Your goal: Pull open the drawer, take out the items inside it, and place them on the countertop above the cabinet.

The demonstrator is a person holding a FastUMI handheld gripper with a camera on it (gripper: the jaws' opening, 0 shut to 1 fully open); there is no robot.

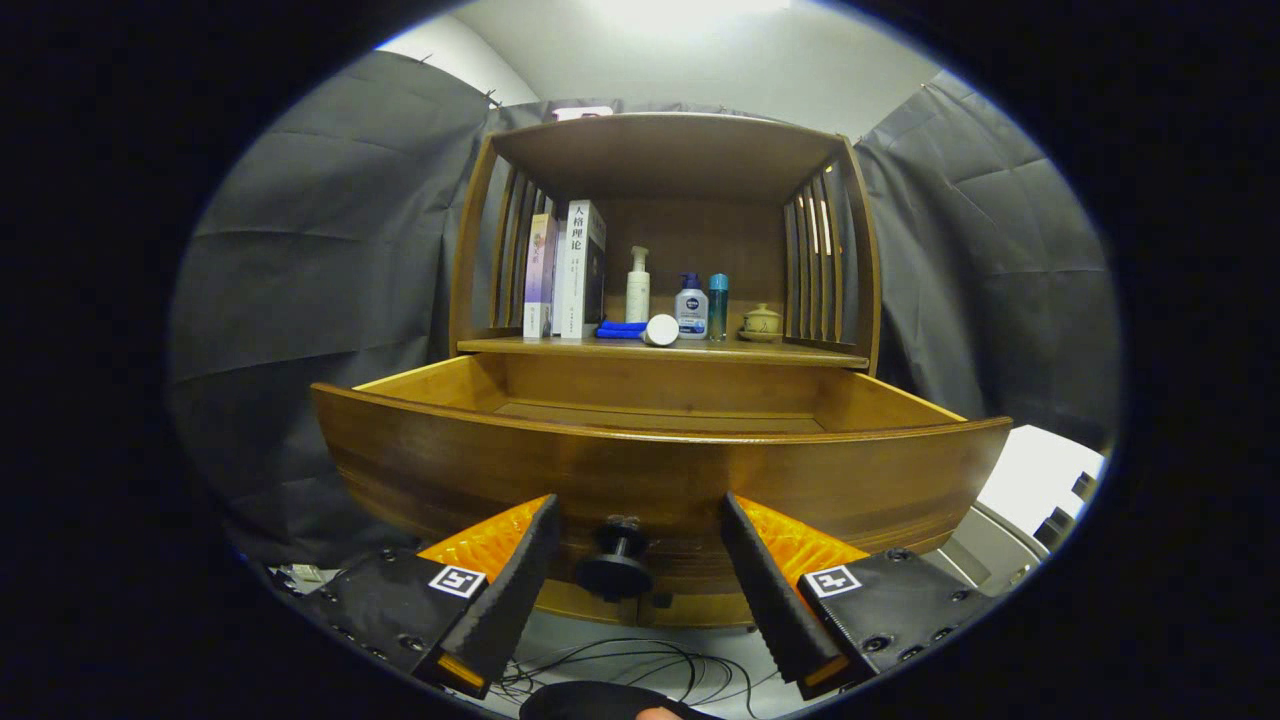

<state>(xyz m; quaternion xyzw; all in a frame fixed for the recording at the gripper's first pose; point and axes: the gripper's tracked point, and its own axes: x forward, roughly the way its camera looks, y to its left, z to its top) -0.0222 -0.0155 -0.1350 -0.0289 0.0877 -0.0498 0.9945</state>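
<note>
Wooden drawer stands pulled open just ahead of the gripper, whose jaws gape wide either side of its dark knob, touching nothing. Beyond, on the desk, stand books at the left edge, bottles, a white jar lying near the front edge, a small pot.

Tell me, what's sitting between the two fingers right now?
The drawer's round knob sits in the gap between the open fingers, untouched, on the pulled-out drawer front, as the gripper view shows.
</note>
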